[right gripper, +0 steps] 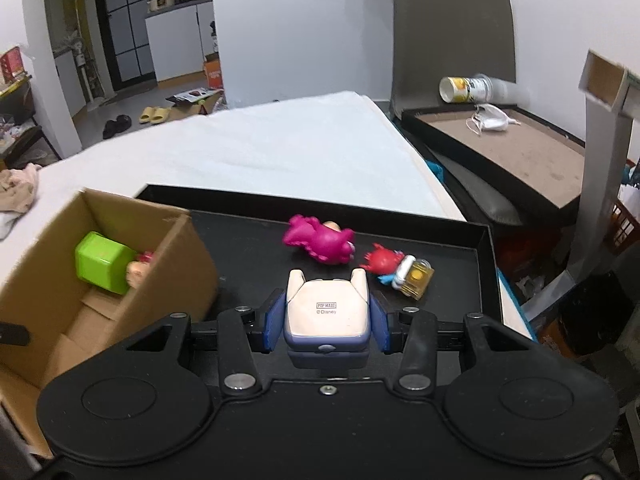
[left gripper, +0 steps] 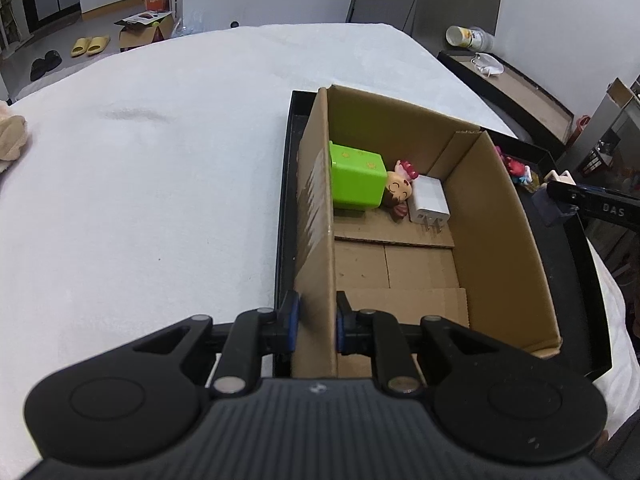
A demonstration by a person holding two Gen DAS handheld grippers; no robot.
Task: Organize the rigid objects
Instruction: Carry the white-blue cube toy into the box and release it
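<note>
My left gripper is shut on the left wall of an open cardboard box that stands in a black tray. In the box lie a green cube, a small doll figure and a white charger plug. My right gripper is shut on a cream and blue Pop Mart figure, held above the tray. On the tray lie a magenta toy and a red and yellow toy. The box with the green cube is at the left.
The tray sits on a white-covered table. A beige cloth lies at the table's left edge. A second black tray with a mask and a tipped cup stands to the right. The right gripper shows in the left wrist view.
</note>
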